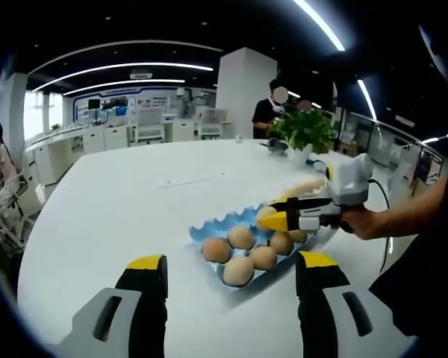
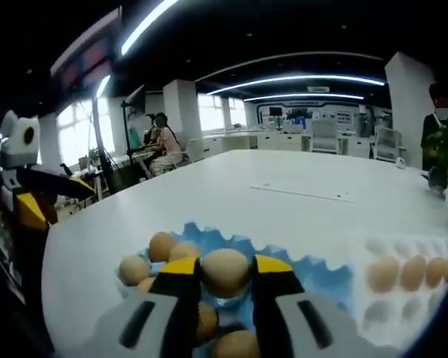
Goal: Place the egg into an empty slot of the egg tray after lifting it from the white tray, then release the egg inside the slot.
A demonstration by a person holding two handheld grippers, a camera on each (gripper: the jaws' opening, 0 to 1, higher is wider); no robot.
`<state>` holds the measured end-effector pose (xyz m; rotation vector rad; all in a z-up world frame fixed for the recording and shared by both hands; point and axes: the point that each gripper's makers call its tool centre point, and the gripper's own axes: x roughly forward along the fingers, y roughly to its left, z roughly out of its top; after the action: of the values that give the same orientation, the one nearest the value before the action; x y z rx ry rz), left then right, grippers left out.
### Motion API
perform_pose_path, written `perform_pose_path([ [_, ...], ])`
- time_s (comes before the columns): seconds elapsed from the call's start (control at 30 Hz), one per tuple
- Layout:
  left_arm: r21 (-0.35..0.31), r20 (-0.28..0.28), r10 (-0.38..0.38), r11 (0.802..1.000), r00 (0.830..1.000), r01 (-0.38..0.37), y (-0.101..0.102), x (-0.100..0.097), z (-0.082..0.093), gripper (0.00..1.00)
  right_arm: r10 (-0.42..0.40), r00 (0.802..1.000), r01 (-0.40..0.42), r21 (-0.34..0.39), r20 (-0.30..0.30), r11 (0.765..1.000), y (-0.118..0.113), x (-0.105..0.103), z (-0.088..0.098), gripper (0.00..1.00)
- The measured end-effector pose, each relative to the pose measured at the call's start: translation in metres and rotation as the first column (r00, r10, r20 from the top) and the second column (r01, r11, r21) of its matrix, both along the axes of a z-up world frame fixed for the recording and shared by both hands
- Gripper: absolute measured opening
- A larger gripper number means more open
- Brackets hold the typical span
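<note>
Your right gripper point(image 2: 225, 277) — jaws clamped on an egg point(image 2: 225, 272) above the blue egg tray point(image 2: 325, 280); white tray point(image 2: 433, 298) beside it. Your left gripper point(image 1: 231, 272) — jaws wide apart, holding nothing, over the counter point(image 1: 119, 216).

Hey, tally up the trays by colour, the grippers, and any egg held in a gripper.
Blue egg tray: 1
White tray: 1
Grippers: 2 (left gripper, right gripper)
Held egg: 1
Total: 5
</note>
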<state>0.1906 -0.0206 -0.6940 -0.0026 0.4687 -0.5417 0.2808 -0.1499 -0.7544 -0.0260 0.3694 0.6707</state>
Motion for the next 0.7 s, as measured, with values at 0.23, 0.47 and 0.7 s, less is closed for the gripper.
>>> perform_pose_path([
  [0.23, 0.0, -0.001, 0.005, 1.0, 1.0, -0.005, 0.0013, -0.0002, -0.0004, 0.7, 0.0, 1.0, 0.0, 0.006, -0.015, 1.0, 0.0033, 0.0007, -0.0038, 0.26],
  [0.47, -0.003, -0.002, 0.003, 1.0, 1.0, -0.003, 0.0005, -0.0011, -0.0003, 0.7, -0.015, 0.999, 0.015, -0.006, -0.035, 1.0, 0.0011, 0.0005, -0.0066, 0.27],
  [0.7, -0.007, -0.003, 0.0, 1.0, 1.0, 0.0, -0.0011, -0.0019, -0.0004, 0.7, -0.012, 0.999, 0.011, -0.035, -0.033, 0.999, -0.0017, 0.0005, -0.0095, 0.27],
])
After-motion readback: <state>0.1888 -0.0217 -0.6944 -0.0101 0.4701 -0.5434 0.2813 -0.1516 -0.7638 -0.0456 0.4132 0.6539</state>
